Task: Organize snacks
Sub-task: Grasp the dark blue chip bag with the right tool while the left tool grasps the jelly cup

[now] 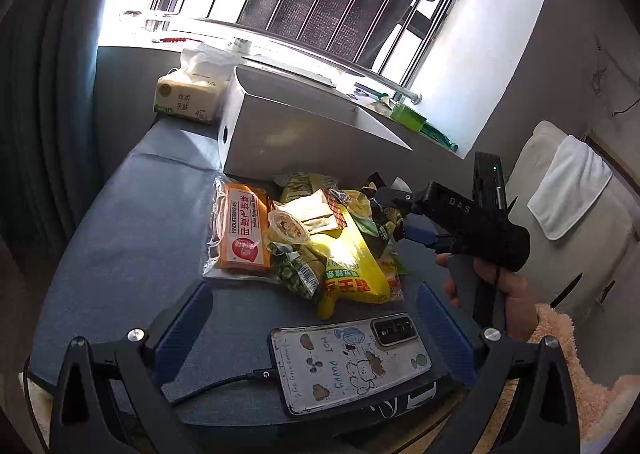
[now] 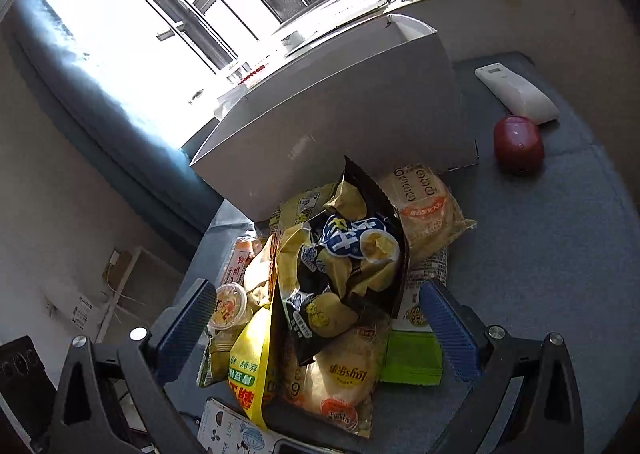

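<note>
A pile of snack packs lies on the blue table in front of an open white box [image 1: 304,133]. In the left wrist view I see an orange packet [image 1: 242,232], a small cup snack [image 1: 289,232] and a yellow bag [image 1: 352,266]. My left gripper [image 1: 316,324] is open and empty, near the table's front edge over a phone. My right gripper [image 1: 394,219] hovers at the right side of the pile. In the right wrist view it [image 2: 316,314] is open, its fingers on either side of a black chip bag [image 2: 344,266] on top of the pile, not closed on it.
A phone [image 1: 348,360] on a charging cable lies at the front edge. A tissue pack [image 1: 188,93] stands at the back left. A white remote [image 2: 516,93] and a red round object [image 2: 518,143] lie right of the white box [image 2: 340,125]. A cushioned chair [image 1: 568,213] stands to the right.
</note>
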The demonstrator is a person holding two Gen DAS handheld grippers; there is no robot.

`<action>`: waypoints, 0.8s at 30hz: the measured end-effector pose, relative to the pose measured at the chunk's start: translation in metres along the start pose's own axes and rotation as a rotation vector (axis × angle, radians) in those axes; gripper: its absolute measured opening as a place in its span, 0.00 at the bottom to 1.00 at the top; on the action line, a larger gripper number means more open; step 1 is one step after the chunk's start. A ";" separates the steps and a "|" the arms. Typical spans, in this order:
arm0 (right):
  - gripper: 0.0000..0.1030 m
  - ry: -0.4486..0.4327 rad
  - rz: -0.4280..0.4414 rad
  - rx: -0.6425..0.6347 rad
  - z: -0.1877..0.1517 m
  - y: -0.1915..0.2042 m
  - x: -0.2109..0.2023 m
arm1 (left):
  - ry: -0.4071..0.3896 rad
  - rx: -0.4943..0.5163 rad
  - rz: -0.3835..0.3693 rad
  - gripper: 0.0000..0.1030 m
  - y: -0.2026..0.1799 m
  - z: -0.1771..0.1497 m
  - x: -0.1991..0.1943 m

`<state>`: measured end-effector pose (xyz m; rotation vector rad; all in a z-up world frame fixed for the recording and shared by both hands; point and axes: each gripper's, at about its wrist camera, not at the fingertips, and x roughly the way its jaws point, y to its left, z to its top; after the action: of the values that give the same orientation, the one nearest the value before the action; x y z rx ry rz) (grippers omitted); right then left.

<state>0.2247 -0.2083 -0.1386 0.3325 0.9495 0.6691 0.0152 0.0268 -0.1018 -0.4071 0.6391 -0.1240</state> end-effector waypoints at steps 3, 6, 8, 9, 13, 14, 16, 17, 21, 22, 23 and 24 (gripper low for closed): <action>0.70 0.028 -0.097 0.018 0.005 -0.005 0.016 | 0.011 -0.007 0.008 1.00 0.002 -0.001 0.003; 0.56 -0.001 -0.022 0.021 0.001 -0.011 0.010 | 0.015 -0.001 0.022 1.00 0.004 -0.001 0.005; 0.56 -0.017 -0.018 0.020 -0.004 -0.014 0.003 | 0.019 0.007 0.027 1.00 0.005 0.000 0.009; 0.56 -0.018 -0.007 0.029 -0.005 -0.015 -0.001 | 0.027 0.014 0.033 1.00 0.005 0.001 0.012; 0.56 -0.060 0.005 0.017 -0.011 -0.013 -0.031 | 0.064 0.072 0.076 1.00 0.002 0.010 0.032; 0.56 -0.076 -0.003 0.002 -0.013 -0.010 -0.040 | 0.078 0.090 0.094 1.00 0.000 0.014 0.039; 0.56 -0.094 0.009 -0.010 -0.016 -0.006 -0.056 | 0.100 0.127 0.119 1.00 -0.002 0.022 0.054; 0.56 -0.102 0.017 -0.019 -0.019 -0.004 -0.063 | 0.112 0.144 0.122 1.00 -0.004 0.026 0.062; 0.56 -0.146 0.022 -0.049 -0.034 0.006 -0.091 | 0.180 0.235 0.196 1.00 -0.011 0.041 0.101; 0.56 -0.158 0.020 -0.051 -0.038 0.008 -0.097 | 0.197 0.261 0.221 1.00 -0.011 0.043 0.111; 0.56 -0.166 0.020 -0.054 -0.042 0.009 -0.102 | 0.204 0.287 0.245 1.00 -0.011 0.043 0.120; 0.56 -0.172 0.021 -0.053 -0.045 0.010 -0.106 | 0.217 0.311 0.271 1.00 -0.011 0.044 0.128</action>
<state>0.1404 -0.2713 -0.0906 0.3478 0.7647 0.6724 0.1440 0.0010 -0.1366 -0.0041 0.8678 -0.0081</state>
